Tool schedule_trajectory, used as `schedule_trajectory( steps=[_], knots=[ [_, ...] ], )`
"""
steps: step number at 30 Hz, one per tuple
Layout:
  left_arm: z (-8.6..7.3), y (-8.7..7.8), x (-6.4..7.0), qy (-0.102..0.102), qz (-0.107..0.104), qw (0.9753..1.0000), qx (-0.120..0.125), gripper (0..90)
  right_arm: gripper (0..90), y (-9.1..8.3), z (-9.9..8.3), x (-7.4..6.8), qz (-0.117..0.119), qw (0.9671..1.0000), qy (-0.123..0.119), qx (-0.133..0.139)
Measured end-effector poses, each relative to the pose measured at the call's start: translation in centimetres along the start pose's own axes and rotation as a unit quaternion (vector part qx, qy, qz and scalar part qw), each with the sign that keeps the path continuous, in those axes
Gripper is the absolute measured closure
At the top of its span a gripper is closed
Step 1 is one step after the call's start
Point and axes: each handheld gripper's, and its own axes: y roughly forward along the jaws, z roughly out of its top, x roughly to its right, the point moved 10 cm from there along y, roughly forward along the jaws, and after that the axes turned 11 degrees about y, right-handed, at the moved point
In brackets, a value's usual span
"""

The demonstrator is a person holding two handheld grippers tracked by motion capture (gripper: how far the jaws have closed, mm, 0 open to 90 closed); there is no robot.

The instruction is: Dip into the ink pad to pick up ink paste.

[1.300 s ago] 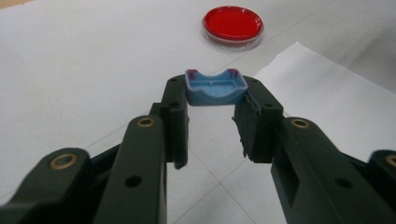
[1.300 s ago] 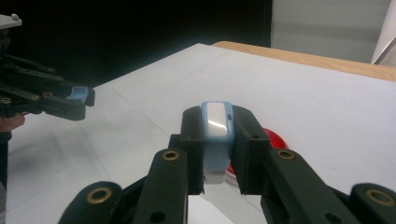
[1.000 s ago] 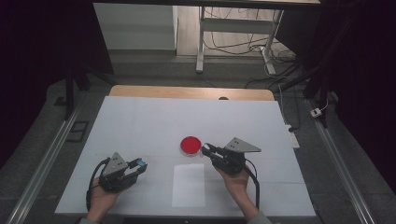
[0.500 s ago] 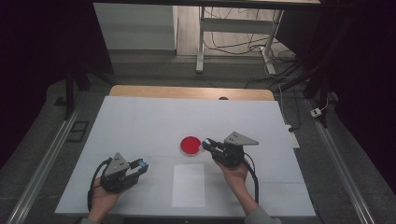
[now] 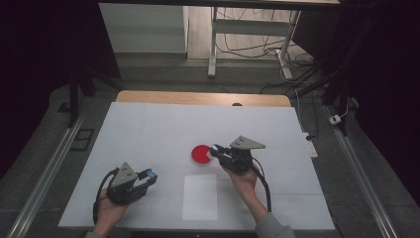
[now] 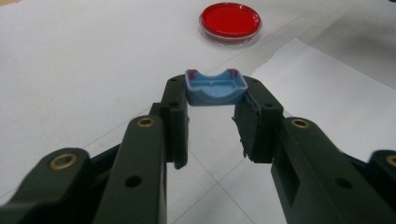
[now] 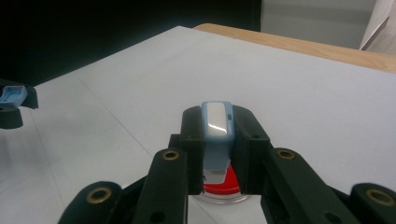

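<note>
In the left gripper view my left gripper [image 6: 215, 95] is shut on a small blue plastic piece [image 6: 215, 87] with a curved notch, held across its tips just above the table. Farther ahead lies a round red dish [image 6: 229, 22] with a clear rim. In the high view the left gripper [image 5: 150, 177] sits at the front left. My right gripper [image 5: 215, 150] reaches the right edge of the red dish [image 5: 200, 154]. Seen from the right gripper view, the right gripper [image 7: 217, 133] is shut on a narrow light-blue piece [image 7: 217, 122] with a white face, directly over the red dish [image 7: 223, 185].
A white paper sheet [image 5: 200, 197] lies near the table's front edge between the two hands, also the white paper sheet [image 6: 327, 102] to the right of the left jaws. The white table top [image 5: 148, 129] ends in a wooden strip [image 5: 198, 97] at the back.
My right gripper has moved left and slightly forward with its light-blue piece, ending over the red dish's edge. The left gripper has hardly moved.
</note>
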Motion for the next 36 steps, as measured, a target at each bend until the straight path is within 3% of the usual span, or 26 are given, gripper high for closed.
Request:
schedule_trajectory(
  steps=[11,36],
  knots=[
    [0.0,0.0,-0.1,-0.001,-0.001,1.0000,0.000,65.1,75.4,2.0,-0.3,0.0,-0.004,0.9998,-0.009,-0.018],
    [0.0,0.1,0.0,-0.001,-0.003,1.0000,-0.002,65.2,75.4,3.7,-1.2,0.5,-0.022,0.9986,-0.022,-0.043]
  ],
)
